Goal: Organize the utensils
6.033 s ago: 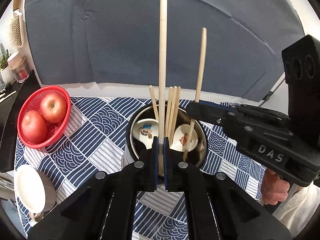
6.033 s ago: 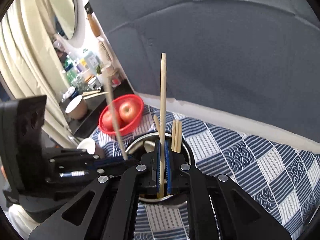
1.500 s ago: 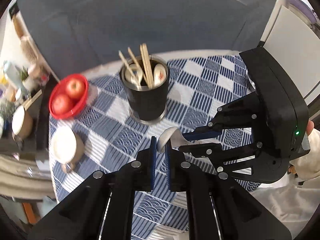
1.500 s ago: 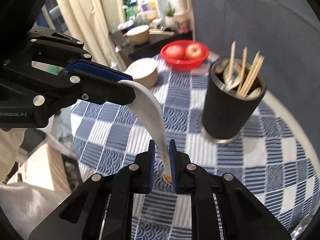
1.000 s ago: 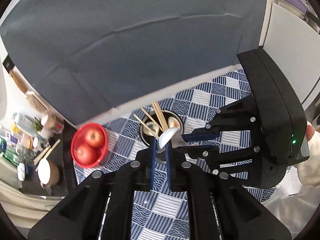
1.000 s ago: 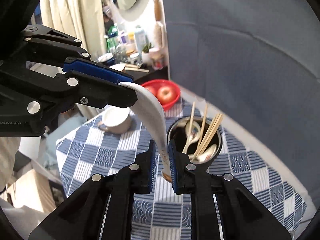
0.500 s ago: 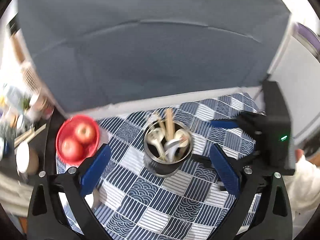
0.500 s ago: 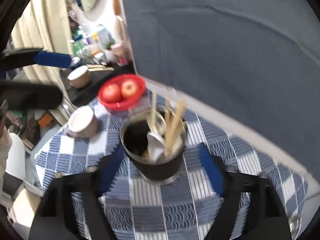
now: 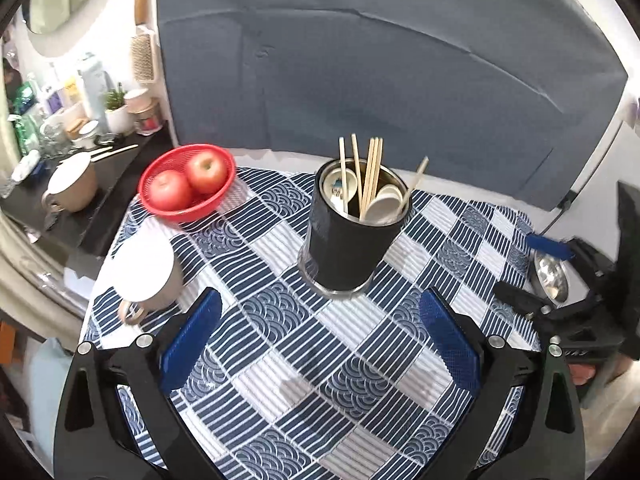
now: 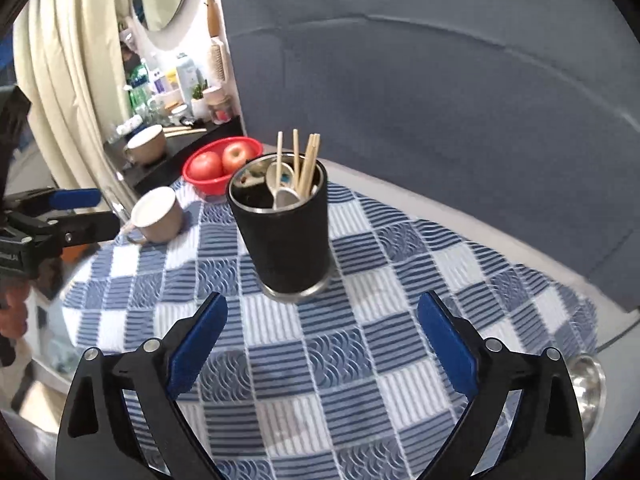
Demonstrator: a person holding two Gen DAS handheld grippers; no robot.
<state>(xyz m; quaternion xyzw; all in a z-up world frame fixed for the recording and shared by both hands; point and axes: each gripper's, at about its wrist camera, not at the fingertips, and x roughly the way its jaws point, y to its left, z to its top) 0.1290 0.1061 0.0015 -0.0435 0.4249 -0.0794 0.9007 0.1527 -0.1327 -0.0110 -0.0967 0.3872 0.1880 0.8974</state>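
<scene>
A black utensil holder (image 9: 347, 240) stands on the blue checked tablecloth (image 9: 280, 360); it also shows in the right wrist view (image 10: 286, 240). Several wooden chopsticks (image 9: 370, 176) and white ceramic spoons (image 9: 383, 205) stand in it. My left gripper (image 9: 320, 340) is open and empty, above the cloth in front of the holder. My right gripper (image 10: 320, 344) is open and empty, also short of the holder. Each gripper shows at the edge of the other's view.
A red basket with two apples (image 9: 186, 184) sits behind and left of the holder. A beige mug (image 9: 142, 276) stands at the cloth's left edge. A metal bowl (image 9: 551, 278) lies at the right edge. A dark side shelf (image 9: 100, 168) holds another mug and bottles.
Both grippers held one white spoon over the holder, then opened; the spoon now stands in the holder. Both grippers have pulled back and sit lower, wide open.
</scene>
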